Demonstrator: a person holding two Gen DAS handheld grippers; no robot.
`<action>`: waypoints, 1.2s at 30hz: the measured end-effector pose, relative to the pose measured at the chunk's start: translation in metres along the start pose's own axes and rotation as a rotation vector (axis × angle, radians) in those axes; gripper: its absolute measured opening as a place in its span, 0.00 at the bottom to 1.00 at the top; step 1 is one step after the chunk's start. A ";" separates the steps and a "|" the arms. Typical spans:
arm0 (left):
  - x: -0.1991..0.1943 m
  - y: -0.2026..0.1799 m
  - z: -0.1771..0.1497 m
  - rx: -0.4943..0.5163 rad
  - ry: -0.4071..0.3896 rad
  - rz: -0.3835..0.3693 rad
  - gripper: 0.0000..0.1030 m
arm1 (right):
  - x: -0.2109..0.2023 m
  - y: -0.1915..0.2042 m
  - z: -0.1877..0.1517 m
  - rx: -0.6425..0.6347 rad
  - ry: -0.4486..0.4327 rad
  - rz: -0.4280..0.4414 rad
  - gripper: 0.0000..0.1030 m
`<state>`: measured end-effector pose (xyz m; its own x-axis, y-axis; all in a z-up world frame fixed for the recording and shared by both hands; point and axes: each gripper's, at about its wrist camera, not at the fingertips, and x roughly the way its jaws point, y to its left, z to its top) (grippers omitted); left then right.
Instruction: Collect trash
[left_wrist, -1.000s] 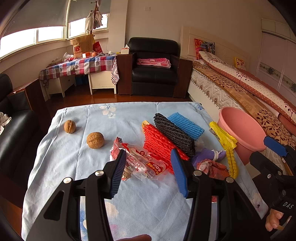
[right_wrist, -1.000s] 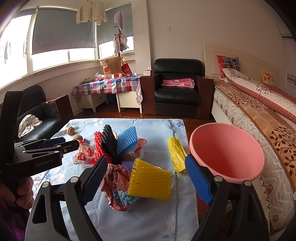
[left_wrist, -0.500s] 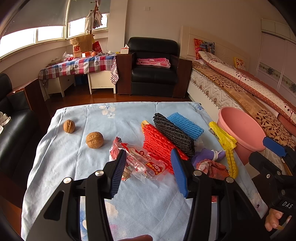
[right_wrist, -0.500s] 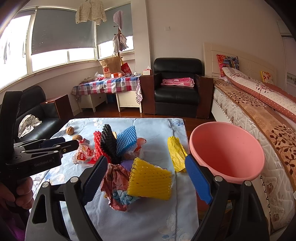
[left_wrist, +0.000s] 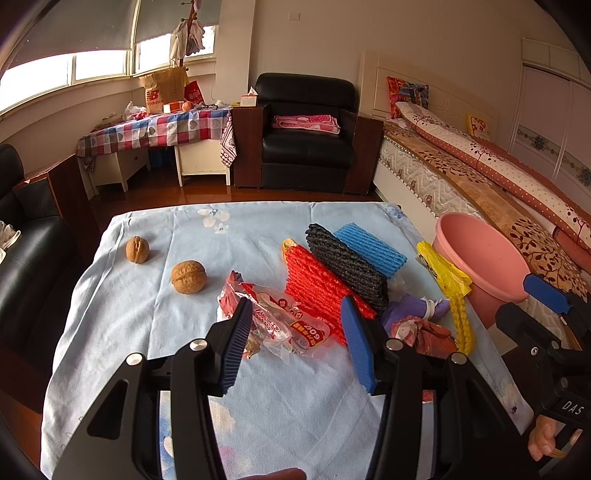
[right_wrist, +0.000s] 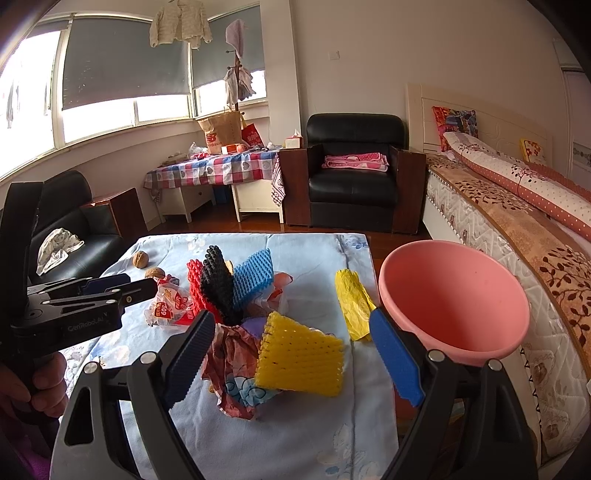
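Trash pile (left_wrist: 332, 284) on table (left_wrist: 147, 317) by pink bucket (right_wrist: 454, 299) — left gripper (left_wrist: 295, 343) & right gripper (right_wrist: 295, 354) both wide, empty.

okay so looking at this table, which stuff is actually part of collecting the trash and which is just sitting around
Part of the job: snack wrapper, red foam net, black foam net, blue foam net, yellow foam net, yellow bag, crumpled paper, pink bucket.

Probably just lying about: two walnuts, armchair, bed.

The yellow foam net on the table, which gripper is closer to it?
Right. The right gripper hangs open straight over the yellow foam net; the left gripper is open over the snack wrapper, farther left.
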<state>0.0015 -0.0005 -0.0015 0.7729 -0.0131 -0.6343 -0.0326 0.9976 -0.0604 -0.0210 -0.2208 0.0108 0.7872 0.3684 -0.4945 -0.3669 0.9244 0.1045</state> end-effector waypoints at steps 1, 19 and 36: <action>0.000 0.000 0.000 0.000 0.000 0.000 0.49 | 0.001 0.000 -0.001 0.002 0.002 -0.001 0.82; 0.000 -0.005 -0.008 -0.008 0.008 -0.007 0.49 | 0.003 0.003 -0.004 0.008 0.006 0.004 0.82; 0.004 -0.005 -0.005 -0.011 0.036 -0.012 0.49 | 0.006 -0.002 -0.007 0.043 0.037 0.006 0.82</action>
<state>0.0016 -0.0058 -0.0080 0.7502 -0.0276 -0.6607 -0.0309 0.9966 -0.0766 -0.0185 -0.2207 0.0018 0.7662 0.3704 -0.5252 -0.3491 0.9260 0.1438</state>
